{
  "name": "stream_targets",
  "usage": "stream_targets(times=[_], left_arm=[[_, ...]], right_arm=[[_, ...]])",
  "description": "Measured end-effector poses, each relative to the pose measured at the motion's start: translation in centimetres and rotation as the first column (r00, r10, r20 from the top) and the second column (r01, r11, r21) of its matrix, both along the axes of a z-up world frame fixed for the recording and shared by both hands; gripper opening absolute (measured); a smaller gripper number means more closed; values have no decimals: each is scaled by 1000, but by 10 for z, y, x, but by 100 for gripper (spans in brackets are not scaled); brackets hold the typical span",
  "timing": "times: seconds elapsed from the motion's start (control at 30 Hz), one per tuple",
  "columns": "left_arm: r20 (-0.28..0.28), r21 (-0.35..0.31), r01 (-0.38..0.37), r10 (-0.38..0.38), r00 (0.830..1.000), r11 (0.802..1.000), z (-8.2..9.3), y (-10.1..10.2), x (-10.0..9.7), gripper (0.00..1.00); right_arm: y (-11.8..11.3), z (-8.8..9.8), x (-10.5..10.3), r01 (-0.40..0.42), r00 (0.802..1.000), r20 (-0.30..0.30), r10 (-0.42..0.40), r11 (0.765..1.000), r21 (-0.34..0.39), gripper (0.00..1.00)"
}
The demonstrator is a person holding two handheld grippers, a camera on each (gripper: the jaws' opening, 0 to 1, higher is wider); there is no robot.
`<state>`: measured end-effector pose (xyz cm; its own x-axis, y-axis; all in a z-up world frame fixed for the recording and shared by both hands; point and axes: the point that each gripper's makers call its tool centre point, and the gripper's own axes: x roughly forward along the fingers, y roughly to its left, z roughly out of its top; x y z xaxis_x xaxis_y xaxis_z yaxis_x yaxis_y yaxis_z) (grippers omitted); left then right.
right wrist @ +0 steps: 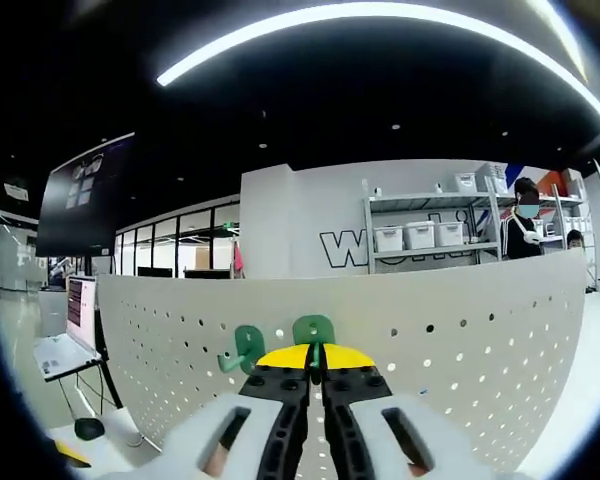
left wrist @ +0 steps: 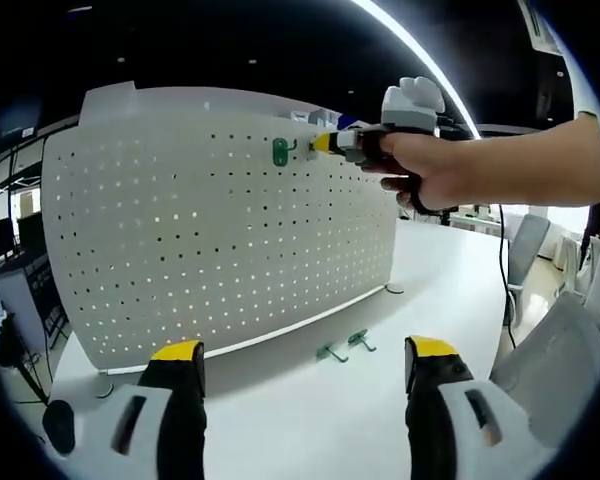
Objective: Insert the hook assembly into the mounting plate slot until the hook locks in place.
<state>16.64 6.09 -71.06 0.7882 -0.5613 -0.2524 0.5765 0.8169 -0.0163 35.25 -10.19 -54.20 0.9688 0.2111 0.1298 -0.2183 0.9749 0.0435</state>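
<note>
Holding our right claw (right wrist: 316, 362) up at the top edge of the white perforated mounting plate (left wrist: 220, 220), we see its yellow-tipped jaws pressed together on a green hook (right wrist: 313, 329) that sits against the plate's upper rows of holes. A second green hook (right wrist: 242, 347) hangs on the plate just beside it. In the left gripper view, a hand (left wrist: 435, 165) grips that right claw near the plate's top corner. Our left claw (left wrist: 305, 365) hovers low above the white surface (left wrist: 450, 270), jaws spread wide with nothing between them. Two spare green hooks (left wrist: 345, 346) lie on the surface near the plate's foot.
</note>
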Motion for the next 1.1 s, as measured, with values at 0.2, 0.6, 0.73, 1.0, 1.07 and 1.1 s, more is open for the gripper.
stream_targets(times=[0.2, 0.6, 0.73, 1.0, 1.07, 1.1], left_arm=[[-1, -2, -9, 9, 1000, 1000, -2, 5, 1, 84], [-14, -25, -34, 34, 999, 999, -3, 12, 2, 82], [-15, -24, -43, 42, 999, 999, -3, 16, 3, 82], [-20, -35, -52, 51, 998, 998, -3, 17, 2, 81], [-22, -34, -52, 51, 998, 998, -3, 17, 2, 81], [-23, -36, -53, 52, 998, 998, -3, 17, 2, 81]], right_arm=[[0, -2, 3, 1, 1000, -9, -1, 1000, -1, 1], [1, -8, 8, 2, 999, -36, -2, 1000, 1, 1], [2, -8, 8, 5, 999, -35, -5, 1000, -1, 1], [2, -10, 10, 32, 999, -35, -32, 999, -2, 1], [2, -10, 11, 41, 999, -33, -41, 999, -4, 1], [2, -10, 11, 46, 998, -32, -46, 999, -4, 1]])
